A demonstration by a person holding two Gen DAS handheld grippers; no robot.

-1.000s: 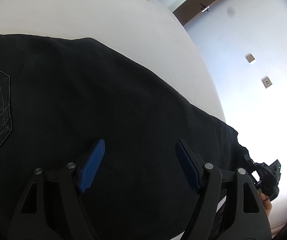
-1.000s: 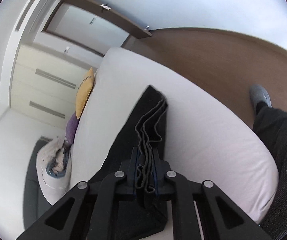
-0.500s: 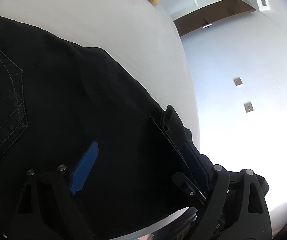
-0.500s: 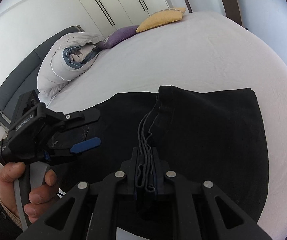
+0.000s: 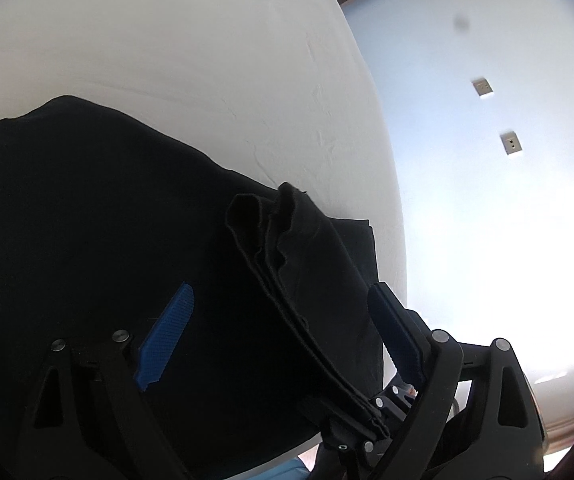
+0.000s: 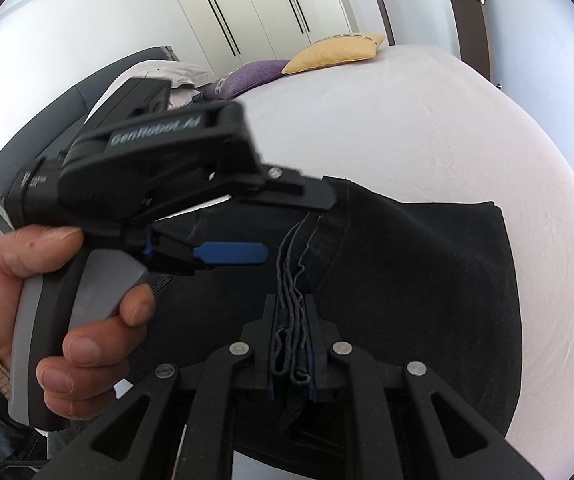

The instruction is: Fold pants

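Across the white bed (image 6: 427,120), black pants (image 6: 427,280) spread flat, folded, near the front edge. Beyond, against dark headboard, purple pillow (image 6: 247,76) touching yellow pillow (image 6: 339,54). Nearer, left tongs (image 6: 287,224) held by a hand (image 6: 67,312), spread wide above the fabric, gripping nothing. Right tongs (image 6: 292,344) clamped on the bunched layered hems, lifted off the lower layer.

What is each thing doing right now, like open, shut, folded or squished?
Left gripper: jaws open, holding nothing.
Right gripper: jaws shut on the pants' bunched hems.
Black pants: folded over, lying on the bed.
Bed: white sheet, slightly wrinkled.
Wardrobe doors: shut.
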